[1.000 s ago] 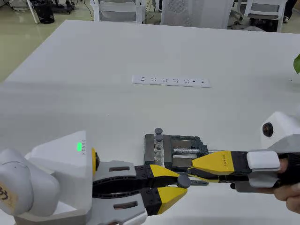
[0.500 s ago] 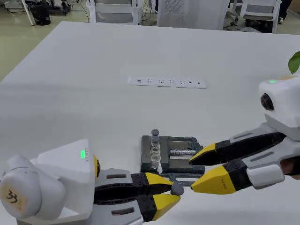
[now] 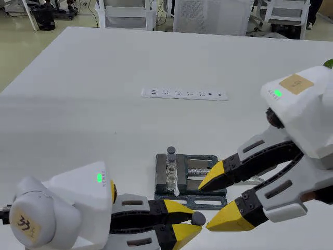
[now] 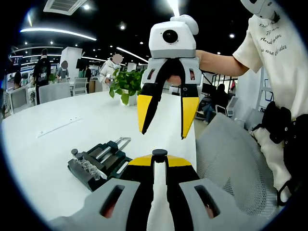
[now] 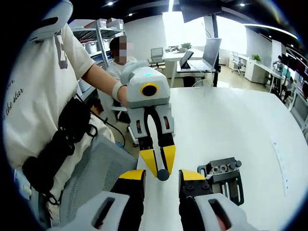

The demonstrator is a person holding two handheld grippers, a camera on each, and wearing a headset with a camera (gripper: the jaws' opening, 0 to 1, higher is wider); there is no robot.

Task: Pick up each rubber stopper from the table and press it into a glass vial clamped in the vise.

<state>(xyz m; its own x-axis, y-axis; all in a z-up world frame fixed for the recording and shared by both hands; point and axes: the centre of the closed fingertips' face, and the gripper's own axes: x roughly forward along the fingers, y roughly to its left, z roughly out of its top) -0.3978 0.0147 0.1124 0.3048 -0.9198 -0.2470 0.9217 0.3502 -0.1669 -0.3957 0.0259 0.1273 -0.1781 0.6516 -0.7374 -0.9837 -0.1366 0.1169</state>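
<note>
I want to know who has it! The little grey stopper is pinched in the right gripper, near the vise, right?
No. The stopper is pinched in the left gripper; the left gripper view shows it between that gripper's own jaw tips. The right gripper is open. It is near the vise, yes.

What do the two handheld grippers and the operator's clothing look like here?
Both the left gripper and right gripper have white housings with a green light, black slotted tongs with yellow tips, and a tan sticker each. The person wears a white T-shirt with dark lettering.
</note>
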